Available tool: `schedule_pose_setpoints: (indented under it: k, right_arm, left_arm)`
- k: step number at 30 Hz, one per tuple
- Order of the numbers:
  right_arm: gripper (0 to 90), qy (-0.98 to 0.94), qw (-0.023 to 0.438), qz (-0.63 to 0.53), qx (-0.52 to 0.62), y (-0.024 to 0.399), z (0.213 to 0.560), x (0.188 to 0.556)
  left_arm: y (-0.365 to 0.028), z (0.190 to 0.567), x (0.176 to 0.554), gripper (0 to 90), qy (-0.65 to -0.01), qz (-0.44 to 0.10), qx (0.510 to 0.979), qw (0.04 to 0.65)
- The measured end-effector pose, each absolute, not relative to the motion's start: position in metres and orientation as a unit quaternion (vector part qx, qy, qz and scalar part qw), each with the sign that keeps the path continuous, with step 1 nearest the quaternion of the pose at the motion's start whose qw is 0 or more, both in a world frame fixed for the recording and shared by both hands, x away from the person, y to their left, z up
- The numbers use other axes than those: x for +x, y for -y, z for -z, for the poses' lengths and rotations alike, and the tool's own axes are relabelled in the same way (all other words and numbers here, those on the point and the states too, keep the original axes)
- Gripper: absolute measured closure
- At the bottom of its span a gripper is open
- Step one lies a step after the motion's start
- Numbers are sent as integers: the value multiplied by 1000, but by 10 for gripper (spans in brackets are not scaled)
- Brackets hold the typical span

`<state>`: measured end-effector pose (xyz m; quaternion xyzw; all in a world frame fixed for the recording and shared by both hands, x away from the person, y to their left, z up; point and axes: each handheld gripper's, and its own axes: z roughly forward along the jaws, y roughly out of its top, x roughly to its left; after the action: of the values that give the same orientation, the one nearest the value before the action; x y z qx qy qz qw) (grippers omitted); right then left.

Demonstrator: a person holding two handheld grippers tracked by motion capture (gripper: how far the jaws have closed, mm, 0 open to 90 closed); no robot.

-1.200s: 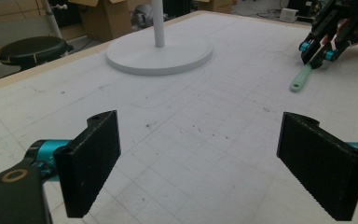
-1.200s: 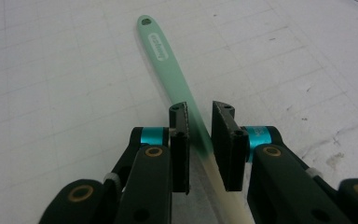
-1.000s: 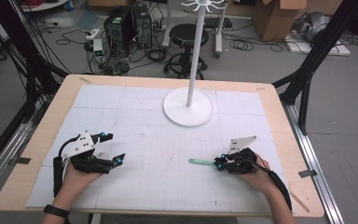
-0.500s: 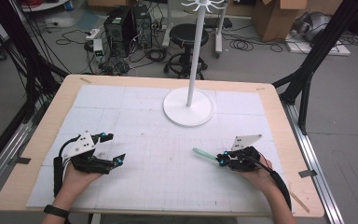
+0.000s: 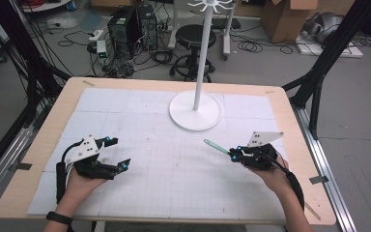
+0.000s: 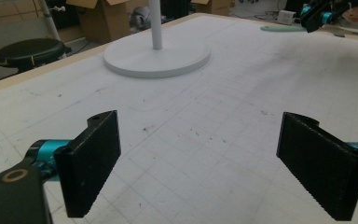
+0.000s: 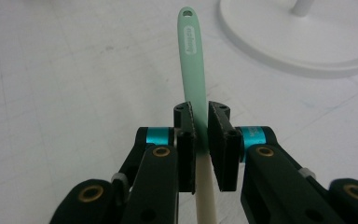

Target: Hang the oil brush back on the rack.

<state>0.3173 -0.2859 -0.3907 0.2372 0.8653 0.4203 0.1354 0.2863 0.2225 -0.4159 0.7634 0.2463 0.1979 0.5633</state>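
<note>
Right gripper view: right claw (image 7: 200, 135) clamps the mint-green utensil (image 7: 192, 51), lifted off the bench (image 5: 140, 193) (pickup done); hanging it on the white stand (image 5: 195, 110) likely remains. Left claw (image 6: 214, 163) gapes empty.

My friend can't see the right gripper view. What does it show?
The right gripper's black jaws are shut on a slim mint-green plastic handle with a hole at its tip, pointing toward a round white stand base on the white table mat.

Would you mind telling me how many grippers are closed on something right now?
1. The right gripper is clamped on the green-handled utensil, lifted at the table's right side. The left gripper stands wide open over the mat at the left, holding nothing.
</note>
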Motion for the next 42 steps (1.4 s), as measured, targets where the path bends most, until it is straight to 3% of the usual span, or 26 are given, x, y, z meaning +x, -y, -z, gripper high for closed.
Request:
schedule_pose_setpoints:
  k: [25, 42]
  right_arm:
    - [824, -756, 263, -532, 277, 280, 257, 344]
    - [823, -698, 320, -572, 288, 266, 192, 356]
  left_arm:
    - [-224, 413, 286, 141, -248, -190, 751, 582]
    - [-224, 411, 285, 141, -243, -189, 746, 590]
